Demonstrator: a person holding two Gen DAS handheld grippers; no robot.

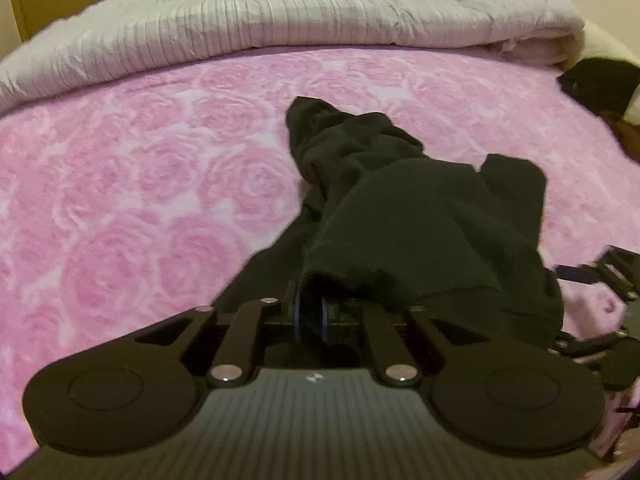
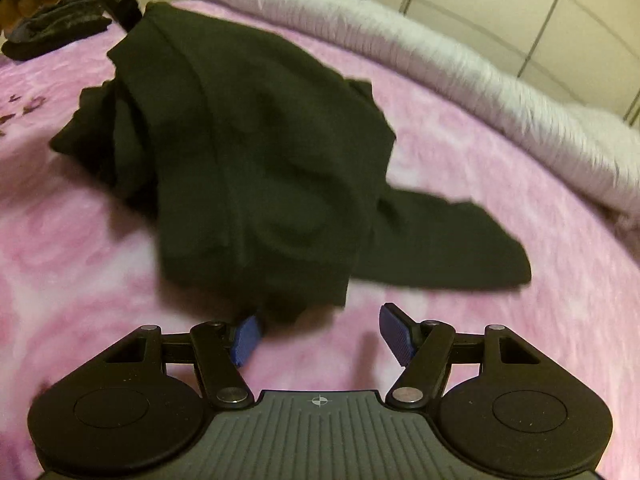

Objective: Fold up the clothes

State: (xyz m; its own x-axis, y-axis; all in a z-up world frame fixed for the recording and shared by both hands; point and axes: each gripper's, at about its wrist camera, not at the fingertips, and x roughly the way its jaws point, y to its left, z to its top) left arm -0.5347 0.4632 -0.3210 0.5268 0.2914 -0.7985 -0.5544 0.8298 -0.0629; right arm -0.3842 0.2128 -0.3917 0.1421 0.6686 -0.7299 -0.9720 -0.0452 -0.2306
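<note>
A black garment (image 1: 400, 216) lies bunched on a pink rose-patterned bedspread (image 1: 120, 200). My left gripper (image 1: 310, 312) is shut on an edge of it; the cloth drapes over the fingers and hides their tips. In the right wrist view the same black garment (image 2: 256, 152) lies in a heap with one part stretched out to the right. My right gripper (image 2: 324, 332) is open just in front of its near hem, with the blue pads (image 2: 396, 336) apart. The left pad touches the hem. The right gripper's body (image 1: 612, 312) shows at the right edge of the left view.
A rolled white quilt (image 1: 280, 20) lies along the far side of the bed, also in the right wrist view (image 2: 440, 64). A dark pile of other clothes (image 2: 52, 28) sits at the far left corner. Cupboard doors (image 2: 520, 8) stand behind the bed.
</note>
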